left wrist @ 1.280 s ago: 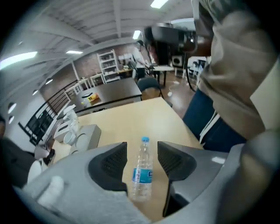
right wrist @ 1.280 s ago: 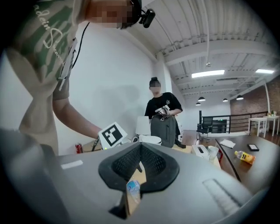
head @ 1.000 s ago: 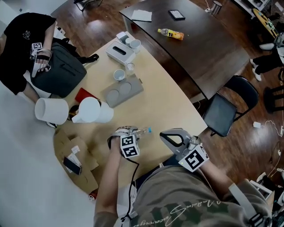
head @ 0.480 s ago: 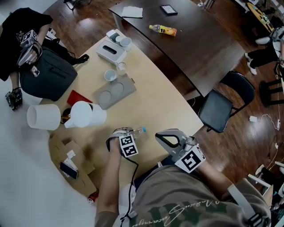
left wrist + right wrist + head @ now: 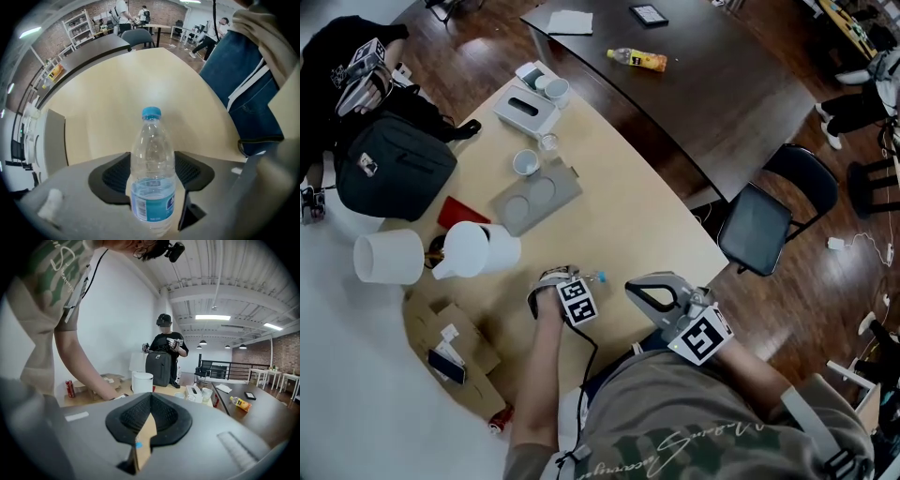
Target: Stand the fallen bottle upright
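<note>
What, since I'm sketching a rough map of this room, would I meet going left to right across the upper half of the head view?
black backpack → grey tray → yellow drink bottle → black chair. The tissue box, cups and papers overlap these in the order, so they are left out.

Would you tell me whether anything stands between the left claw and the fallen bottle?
Nothing visible does. The left claw has just been opening its jaws, and they straddle the bottle, which lies on its side on the bare table.
</note>
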`<state>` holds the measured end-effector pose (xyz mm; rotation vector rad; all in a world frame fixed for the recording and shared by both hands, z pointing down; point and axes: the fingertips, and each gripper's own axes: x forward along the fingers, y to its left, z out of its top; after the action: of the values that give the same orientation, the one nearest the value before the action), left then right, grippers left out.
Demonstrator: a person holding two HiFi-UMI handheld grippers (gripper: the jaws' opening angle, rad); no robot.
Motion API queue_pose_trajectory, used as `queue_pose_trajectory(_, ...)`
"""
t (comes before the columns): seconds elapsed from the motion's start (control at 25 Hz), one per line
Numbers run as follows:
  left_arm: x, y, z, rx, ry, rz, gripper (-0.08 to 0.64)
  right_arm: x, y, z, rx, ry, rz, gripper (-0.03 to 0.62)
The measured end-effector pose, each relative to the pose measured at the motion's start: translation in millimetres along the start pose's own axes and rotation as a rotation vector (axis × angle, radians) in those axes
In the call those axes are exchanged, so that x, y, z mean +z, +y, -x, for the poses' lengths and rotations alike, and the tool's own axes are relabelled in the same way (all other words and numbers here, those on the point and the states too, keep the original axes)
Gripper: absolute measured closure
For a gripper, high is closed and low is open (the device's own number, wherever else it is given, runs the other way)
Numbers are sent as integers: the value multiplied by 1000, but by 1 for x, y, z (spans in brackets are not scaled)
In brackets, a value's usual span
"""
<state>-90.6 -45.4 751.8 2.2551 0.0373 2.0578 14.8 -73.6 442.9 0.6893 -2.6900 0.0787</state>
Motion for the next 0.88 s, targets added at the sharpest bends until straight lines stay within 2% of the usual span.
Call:
queue_pose_trajectory(0.08,0,-1,-1,3,-2,-13,253,-2,-4,3,-10,0,-3,588)
queue_pose_trajectory(0.16,2,0,1,5,-40,-12,255,-6,-9,6,-22,10,-8,588)
queue_pose_trajectory(0.32,1,0,11,47,-137,15,262,-4,-14,10,-38,18,-8,588)
queue_pose_trajectory(0.4,4,-1,25,89,-227,55,262,-2,-13,11,-37,21,1,588)
queue_pose_trajectory(0.52,12,-3,63,158,-459,169,262,1,-10,12,-33,25,19,588)
queue_pose_trajectory(0.64,12,-1,113,240,-722,243,264,8,-1,9,-25,28,43,588)
queue_pose_trajectory(0.8,15,1,177,317,-1150,380,267,16,19,10,-8,50,75,588)
queue_pose_trajectory(0.88,10,2,187,340,-1272,429,267,18,32,8,-1,61,56,588)
